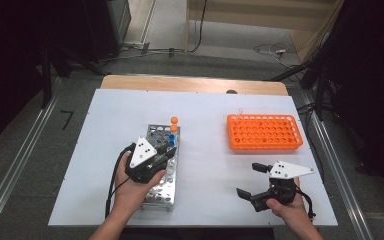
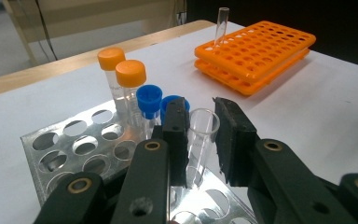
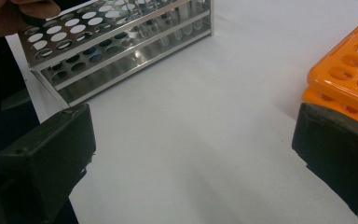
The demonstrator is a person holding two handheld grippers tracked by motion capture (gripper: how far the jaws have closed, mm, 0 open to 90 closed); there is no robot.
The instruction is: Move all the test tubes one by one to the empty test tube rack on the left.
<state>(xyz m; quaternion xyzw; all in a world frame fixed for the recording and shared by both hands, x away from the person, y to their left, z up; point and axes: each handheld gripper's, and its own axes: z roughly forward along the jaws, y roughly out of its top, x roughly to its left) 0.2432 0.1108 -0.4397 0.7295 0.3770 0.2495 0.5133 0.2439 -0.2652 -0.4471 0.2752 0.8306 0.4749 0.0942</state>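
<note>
**Tube pick-up from the metal rack: left jaws around an uncapped tube**

Jaws of the left gripper (image 2: 201,140) stand on either side of an uncapped clear tube (image 2: 199,140) seated in the metal rack (image 2: 70,144). In the left gripper view one pad lies against the tube wall while a narrow gap shows on the other side, so the grip appears not yet closed; whether the near pad presses or merely touches cannot be told from this angle. Nothing is lifted.

Outward from the jaws, at about 10 o'clock in the left gripper view, stand two blue-capped tubes (image 2: 149,100) just beside the target, then two orange-capped tubes (image 2: 130,74) farther on. At 1 o'clock, well apart, lies the orange rack (image 2: 261,51) with one clear tube (image 2: 221,25) upright in its far corner.

In the high view the left gripper (image 1: 166,150) sits over the metal rack (image 1: 155,192) near table centre. The right gripper (image 1: 252,180) rests at about 5 o'clock on the white table (image 1: 205,115), jaws wide apart and empty, just short of the orange rack (image 1: 264,132).

Recommended procedure, as a judgement:
- Centre the tube between both pads before closing.
- Close gently; the tube looks thin-walled and smooth.
- Lift straight up along the tube axis until it clears the rack holes.
- Keep clear of the neighbouring blue caps.
</note>
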